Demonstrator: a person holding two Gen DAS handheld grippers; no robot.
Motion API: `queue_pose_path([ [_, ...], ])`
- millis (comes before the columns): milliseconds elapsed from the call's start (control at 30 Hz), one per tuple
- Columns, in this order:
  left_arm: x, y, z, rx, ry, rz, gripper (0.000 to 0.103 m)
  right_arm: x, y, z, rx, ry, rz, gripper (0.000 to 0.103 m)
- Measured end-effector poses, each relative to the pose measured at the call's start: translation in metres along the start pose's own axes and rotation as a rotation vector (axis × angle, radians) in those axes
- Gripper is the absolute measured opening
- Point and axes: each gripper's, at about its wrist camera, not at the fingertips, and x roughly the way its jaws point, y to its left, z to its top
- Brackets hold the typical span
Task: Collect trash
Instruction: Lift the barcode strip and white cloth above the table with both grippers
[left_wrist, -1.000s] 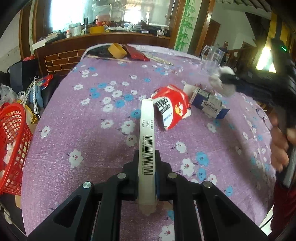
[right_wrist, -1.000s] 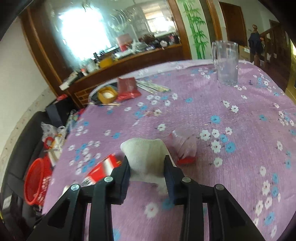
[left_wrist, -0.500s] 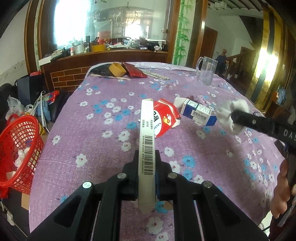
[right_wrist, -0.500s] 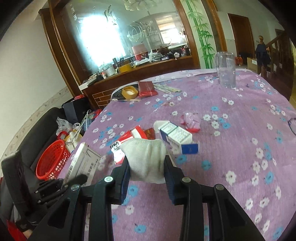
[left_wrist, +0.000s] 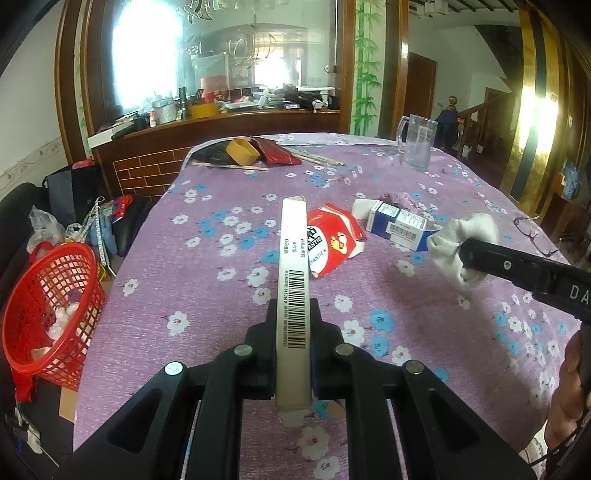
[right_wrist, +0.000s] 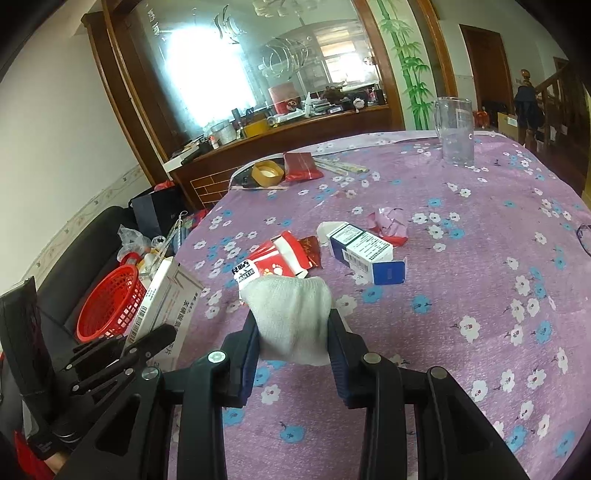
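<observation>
Left wrist view: the left gripper (left_wrist: 293, 354) has its jaws clamped on a flat white cardboard box with a barcode (left_wrist: 292, 295), held edge-up at lower centre. It looks light and stiff, and crushable if squeezed harder. The red plastic mesh basket (left_wrist: 51, 310) sits at the left edge, below the rim of the purple flowered bench (left_wrist: 207, 280), with open air between.

Right wrist view: the right gripper (right_wrist: 293, 350) pinches a crumpled white tissue wad (right_wrist: 291, 317) (soft, nearly weightless) at centre. A red torn packet (right_wrist: 280, 258) and a blue-and-white carton (right_wrist: 364, 251) lie beyond, easiest taken by their edges.
</observation>
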Motion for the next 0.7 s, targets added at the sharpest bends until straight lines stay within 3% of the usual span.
queue_pose_path([
  [333,0.001,-0.001,-0.003,0.037,-0.015,0.066,0.012,0.004,0.006,-0.001,-0.008,0.017,0.003,0.038],
  [700,0.003,-0.002,-0.005,0.054,-0.014,0.086,0.012,0.007,0.014,-0.001,-0.017,0.029,0.006,0.038],
])
